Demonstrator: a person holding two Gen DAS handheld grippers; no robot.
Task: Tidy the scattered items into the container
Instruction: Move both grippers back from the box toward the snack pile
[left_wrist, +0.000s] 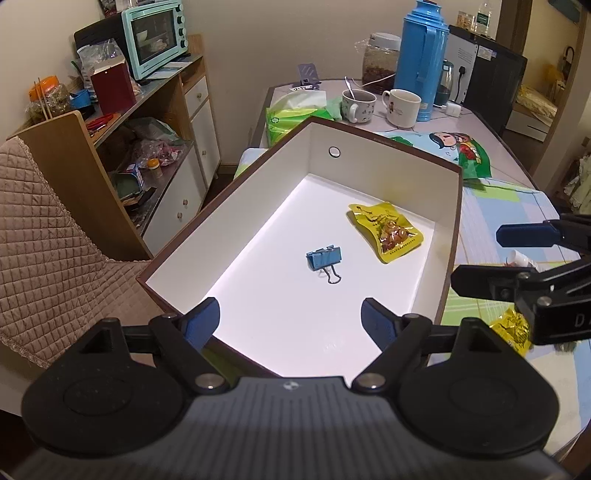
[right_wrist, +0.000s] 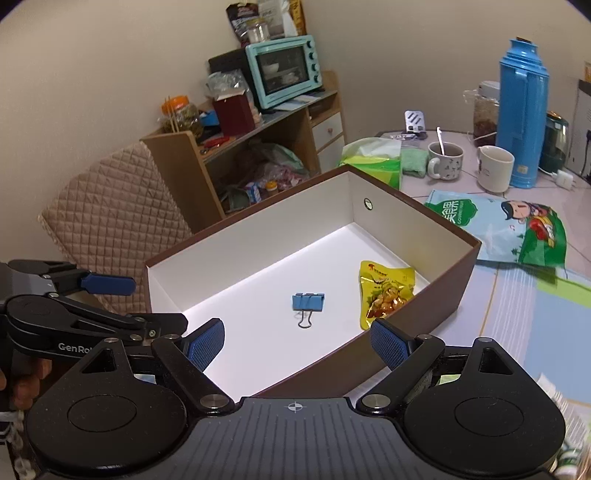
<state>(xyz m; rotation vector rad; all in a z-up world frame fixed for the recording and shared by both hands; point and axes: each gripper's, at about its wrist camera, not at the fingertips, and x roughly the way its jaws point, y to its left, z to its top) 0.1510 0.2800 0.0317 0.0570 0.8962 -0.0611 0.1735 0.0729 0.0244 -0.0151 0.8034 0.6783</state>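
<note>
A brown box (left_wrist: 452, 229) (right_wrist: 469, 266) with a white inside stands on the table. Inside it lie a blue binder clip (left_wrist: 325, 259) (right_wrist: 308, 302) and a yellow snack packet (left_wrist: 386, 230) (right_wrist: 386, 293). My left gripper (left_wrist: 290, 321) hovers open over the box's near edge with nothing between its fingers. My right gripper (right_wrist: 297, 345) is open too, above the box's near right corner; it shows from the side in the left wrist view (left_wrist: 476, 258). Beside the box, on the table under the right gripper, lie another yellow packet (left_wrist: 511, 328) and a small white bottle (left_wrist: 519, 258).
Behind the box are a green tissue pack (left_wrist: 291, 118), two mugs (left_wrist: 358, 105) (left_wrist: 402, 107), a blue thermos (left_wrist: 424, 59) and a large green snack bag (right_wrist: 509, 232). A quilted chair (left_wrist: 48, 240) and a cluttered cabinet with a teal oven (left_wrist: 155, 37) stand to the left.
</note>
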